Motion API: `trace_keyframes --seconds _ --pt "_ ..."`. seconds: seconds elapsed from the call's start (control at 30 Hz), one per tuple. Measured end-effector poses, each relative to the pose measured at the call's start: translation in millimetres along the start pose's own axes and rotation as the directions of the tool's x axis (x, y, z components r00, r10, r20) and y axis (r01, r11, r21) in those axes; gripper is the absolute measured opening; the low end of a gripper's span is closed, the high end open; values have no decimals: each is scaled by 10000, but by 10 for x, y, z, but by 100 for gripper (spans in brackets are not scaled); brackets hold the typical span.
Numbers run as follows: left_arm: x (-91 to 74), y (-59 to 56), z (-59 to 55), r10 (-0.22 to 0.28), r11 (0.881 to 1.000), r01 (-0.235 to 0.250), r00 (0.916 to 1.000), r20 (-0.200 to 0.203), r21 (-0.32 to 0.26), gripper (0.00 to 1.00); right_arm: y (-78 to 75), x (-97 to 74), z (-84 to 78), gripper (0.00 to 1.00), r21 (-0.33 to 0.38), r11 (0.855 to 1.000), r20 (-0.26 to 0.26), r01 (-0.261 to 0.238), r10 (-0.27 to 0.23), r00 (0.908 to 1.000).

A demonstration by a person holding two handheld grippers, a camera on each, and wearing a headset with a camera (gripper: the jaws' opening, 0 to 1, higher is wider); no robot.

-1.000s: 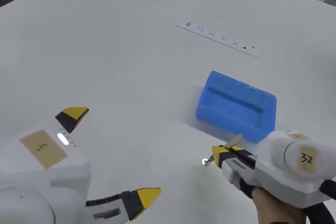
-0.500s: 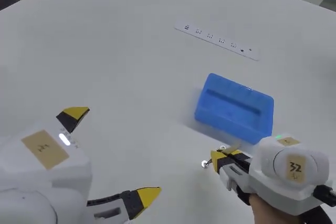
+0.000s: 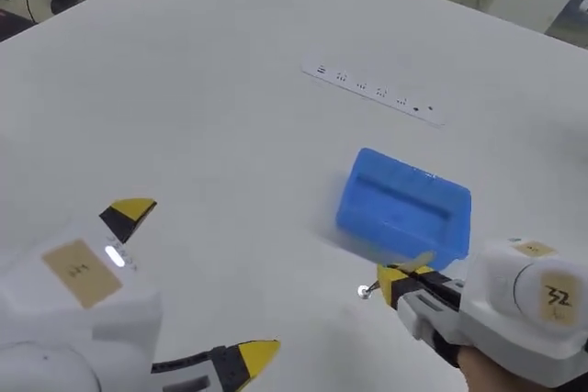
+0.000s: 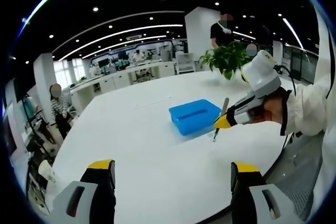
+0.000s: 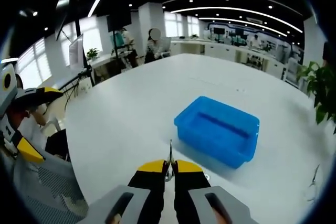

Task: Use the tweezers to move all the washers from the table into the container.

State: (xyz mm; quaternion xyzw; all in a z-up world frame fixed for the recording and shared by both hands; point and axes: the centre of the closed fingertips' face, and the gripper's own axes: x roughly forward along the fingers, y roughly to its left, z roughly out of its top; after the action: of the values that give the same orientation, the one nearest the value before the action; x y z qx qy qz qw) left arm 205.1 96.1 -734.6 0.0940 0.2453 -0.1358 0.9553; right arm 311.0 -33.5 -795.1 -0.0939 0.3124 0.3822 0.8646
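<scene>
My right gripper (image 3: 400,274) is shut on a pair of metal tweezers (image 3: 371,289) just in front of the blue container (image 3: 404,207). A small washer-like glint (image 3: 364,293) sits at the tweezers' tips. I cannot tell whether it is pinched or lying on the table. In the right gripper view the tweezers (image 5: 170,155) stick out from the closed right gripper (image 5: 168,167) toward the blue container (image 5: 218,129). My left gripper (image 3: 191,282) stands open at the lower left with nothing in it. The left gripper (image 4: 172,167) view shows the tweezers (image 4: 219,120) slanting down beside the container (image 4: 195,116).
A white power strip (image 3: 372,91) lies on the white table (image 3: 202,117) beyond the container. People stand at the room's edges, and a potted plant (image 4: 227,59) stands behind the table.
The head camera has tilted, shifting the whole scene downward. My right gripper with the tweezers has edged slightly closer to the container. The left gripper stays open in place.
</scene>
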Motion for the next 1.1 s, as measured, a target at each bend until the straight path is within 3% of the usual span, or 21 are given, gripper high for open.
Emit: trace_keyframes --seconds 0.4,0.67,1.1 --pt "-47 -12 9 17 9999 -15 9999 -109 154 95 -103 -131 133 1 32 9998 377 173 -175 9991" --pt "-64 -32 69 21 9993 -23 10000 56 368 95 -207 -176 297 1 160 9991 731 393 -404 9965" --pt "-71 16 57 119 9987 -119 9999 1 505 95 -350 -73 506 1 -179 9980 950 613 -594 9937"
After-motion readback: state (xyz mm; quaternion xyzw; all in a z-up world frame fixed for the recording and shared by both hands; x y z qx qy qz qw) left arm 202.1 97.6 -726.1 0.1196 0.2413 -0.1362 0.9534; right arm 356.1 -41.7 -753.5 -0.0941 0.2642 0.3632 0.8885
